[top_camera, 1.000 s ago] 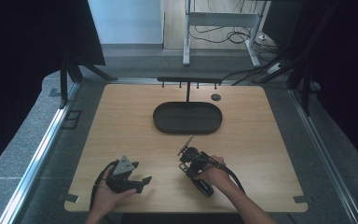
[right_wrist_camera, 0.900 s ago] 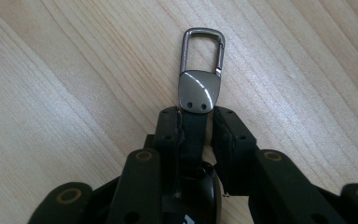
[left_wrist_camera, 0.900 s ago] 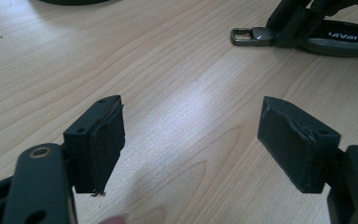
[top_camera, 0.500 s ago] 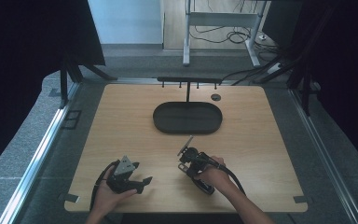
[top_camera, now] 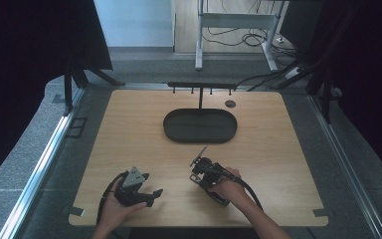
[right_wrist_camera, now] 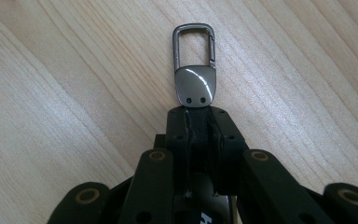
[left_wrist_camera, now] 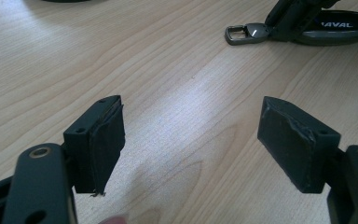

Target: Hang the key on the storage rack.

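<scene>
My right gripper [right_wrist_camera: 198,119] is shut on the short black strap of a car key. The strap's grey metal clip [right_wrist_camera: 194,65] sticks out past the jaw tips, flat on the wooden table [top_camera: 278,149]. In the high view the right gripper [top_camera: 198,164] lies at front centre with the clip [top_camera: 199,155] pointing toward the tray. My left gripper [left_wrist_camera: 191,140] is open just above bare wood, nothing between its pads. Ahead of it lie the clip [left_wrist_camera: 244,33] and the dark key fob [left_wrist_camera: 340,28]. In the high view the left gripper [top_camera: 151,196] rests at front left.
A black oval tray [top_camera: 174,133] stands at the table's centre back. Behind it is a low black rack with small hooks [top_camera: 201,85]. A round grommet [top_camera: 230,103] sits near the back edge. Metal rails run along both sides of the table.
</scene>
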The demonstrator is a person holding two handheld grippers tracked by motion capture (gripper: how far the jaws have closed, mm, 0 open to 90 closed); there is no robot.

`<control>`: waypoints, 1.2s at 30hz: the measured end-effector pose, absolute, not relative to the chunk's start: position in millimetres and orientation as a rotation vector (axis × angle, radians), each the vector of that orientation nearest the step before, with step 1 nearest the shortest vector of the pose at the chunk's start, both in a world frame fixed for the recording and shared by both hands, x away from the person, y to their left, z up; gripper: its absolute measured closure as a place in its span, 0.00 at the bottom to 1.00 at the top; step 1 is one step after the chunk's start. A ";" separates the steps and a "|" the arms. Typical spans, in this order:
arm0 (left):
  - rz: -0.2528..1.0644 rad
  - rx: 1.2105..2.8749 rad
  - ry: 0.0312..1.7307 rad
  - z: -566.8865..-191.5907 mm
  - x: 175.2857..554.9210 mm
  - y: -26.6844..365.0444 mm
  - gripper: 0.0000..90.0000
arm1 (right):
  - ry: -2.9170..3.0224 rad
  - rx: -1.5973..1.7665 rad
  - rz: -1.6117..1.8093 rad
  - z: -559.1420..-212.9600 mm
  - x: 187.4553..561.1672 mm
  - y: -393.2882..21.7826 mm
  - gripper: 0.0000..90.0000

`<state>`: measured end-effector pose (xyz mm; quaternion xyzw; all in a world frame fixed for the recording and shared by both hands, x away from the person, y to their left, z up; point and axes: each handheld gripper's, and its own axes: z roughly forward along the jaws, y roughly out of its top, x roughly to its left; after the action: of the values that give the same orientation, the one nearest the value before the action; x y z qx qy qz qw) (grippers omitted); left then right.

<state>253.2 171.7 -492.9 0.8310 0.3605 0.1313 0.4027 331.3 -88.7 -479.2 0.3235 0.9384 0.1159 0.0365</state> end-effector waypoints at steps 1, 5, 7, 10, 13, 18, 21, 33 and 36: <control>0.331 2.099 0.911 -492.9 253.2 171.6 0.26 | 2.881 0.993 0.359 -479.3 331.2 -89.0 0.88; 0.330 2.105 0.910 -493.1 253.1 170.9 0.26 | 2.876 0.994 0.367 -479.5 330.5 -89.1 0.88; 0.329 2.107 0.909 -493.3 253.0 170.1 0.26 | 2.871 0.989 0.365 -479.5 329.8 -88.9 0.88; 0.327 2.109 0.906 -493.8 252.9 169.2 0.26 | 2.862 0.987 0.356 -479.3 328.5 -88.0 0.88; 0.329 2.107 0.908 -493.4 252.9 169.8 0.26 | 2.862 0.982 0.360 -479.5 328.7 -88.4 0.88; 0.329 2.101 0.912 -493.1 253.3 171.3 0.26 | 2.861 0.972 0.378 -479.5 327.7 -89.9 0.89; 0.329 2.101 0.913 -493.2 253.5 171.7 0.26 | 2.862 0.969 0.398 -479.8 326.9 -91.3 0.89; 0.331 2.099 0.917 -493.4 253.7 172.4 0.26 | 2.843 0.977 0.483 -478.1 321.9 -99.1 0.89; 0.331 2.100 0.916 -493.5 253.8 172.4 0.26 | 2.827 0.985 0.517 -477.5 320.6 -102.5 0.89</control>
<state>253.8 172.4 -493.5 0.8307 0.3625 0.1309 0.4018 320.6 -102.5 -477.5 0.3238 0.9293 0.1699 0.0517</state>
